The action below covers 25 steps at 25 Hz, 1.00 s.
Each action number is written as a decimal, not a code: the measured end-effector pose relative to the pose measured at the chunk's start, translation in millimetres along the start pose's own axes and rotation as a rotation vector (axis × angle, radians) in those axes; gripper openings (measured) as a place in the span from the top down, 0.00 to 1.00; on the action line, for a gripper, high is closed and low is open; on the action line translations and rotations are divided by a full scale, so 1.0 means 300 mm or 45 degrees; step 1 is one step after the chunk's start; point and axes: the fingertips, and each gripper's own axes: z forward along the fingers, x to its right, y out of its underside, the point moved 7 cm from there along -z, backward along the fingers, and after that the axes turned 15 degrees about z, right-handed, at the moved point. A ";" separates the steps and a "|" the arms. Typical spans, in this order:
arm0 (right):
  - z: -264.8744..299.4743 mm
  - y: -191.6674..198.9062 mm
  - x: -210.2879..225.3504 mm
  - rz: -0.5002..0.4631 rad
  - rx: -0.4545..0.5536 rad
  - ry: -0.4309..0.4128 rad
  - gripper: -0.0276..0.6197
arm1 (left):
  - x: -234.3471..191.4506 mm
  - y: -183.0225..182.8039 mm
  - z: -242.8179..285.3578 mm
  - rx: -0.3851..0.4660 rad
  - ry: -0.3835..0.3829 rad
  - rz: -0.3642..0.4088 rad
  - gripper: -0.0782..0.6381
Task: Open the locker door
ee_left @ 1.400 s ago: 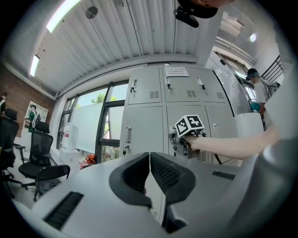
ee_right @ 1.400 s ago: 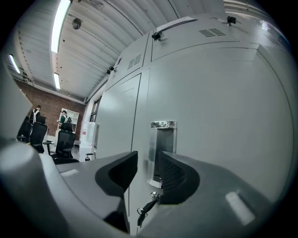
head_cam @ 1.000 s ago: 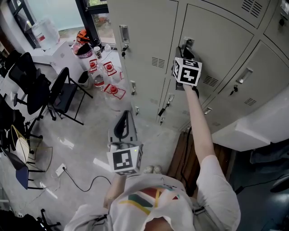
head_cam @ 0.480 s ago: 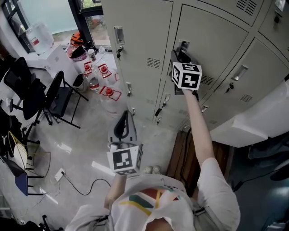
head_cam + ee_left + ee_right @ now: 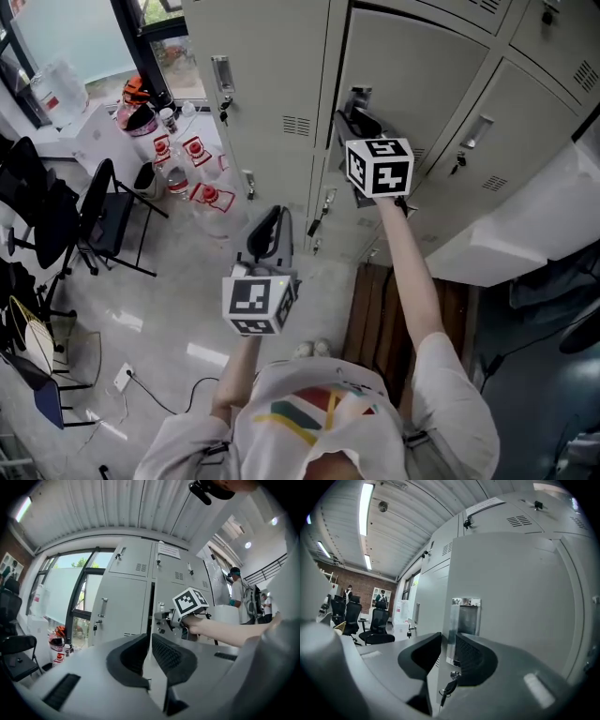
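The grey locker door (image 5: 422,84) stands slightly ajar, with a dark gap along its left edge. Its metal handle plate (image 5: 359,97) sits near that edge, and a key (image 5: 449,686) hangs in the lock below it. My right gripper (image 5: 354,117) reaches up to the handle. The handle's (image 5: 465,616) left edge lies between the pads of that gripper (image 5: 449,651), and the jaws are opening. My left gripper (image 5: 267,230) hangs lower and to the left, shut and empty. In its own view that gripper (image 5: 149,651) points at the gap in the locker bank (image 5: 151,606).
More grey locker doors (image 5: 262,75) surround the one in hand. Black chairs (image 5: 103,211) and water bottles (image 5: 192,178) stand on the floor to the left. A white ledge (image 5: 525,234) juts out at the right, and a wooden panel (image 5: 375,300) lies below the lockers.
The door has swung out a little with the right gripper on its handle, and the dark gap at its left edge has appeared. The left gripper has risen slightly.
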 end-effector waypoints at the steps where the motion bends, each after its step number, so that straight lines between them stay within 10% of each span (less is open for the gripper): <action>1: -0.013 0.001 -0.004 0.005 -0.006 -0.012 0.82 | 0.013 -0.001 0.008 0.000 0.022 0.011 0.86; 9: -0.125 0.012 -0.016 0.043 -0.025 -0.087 0.82 | 0.109 0.044 0.178 -0.019 0.274 -0.010 0.73; 25: -0.325 0.032 -0.012 0.061 -0.033 -0.173 0.80 | 0.241 0.132 0.430 -0.131 0.460 0.081 0.66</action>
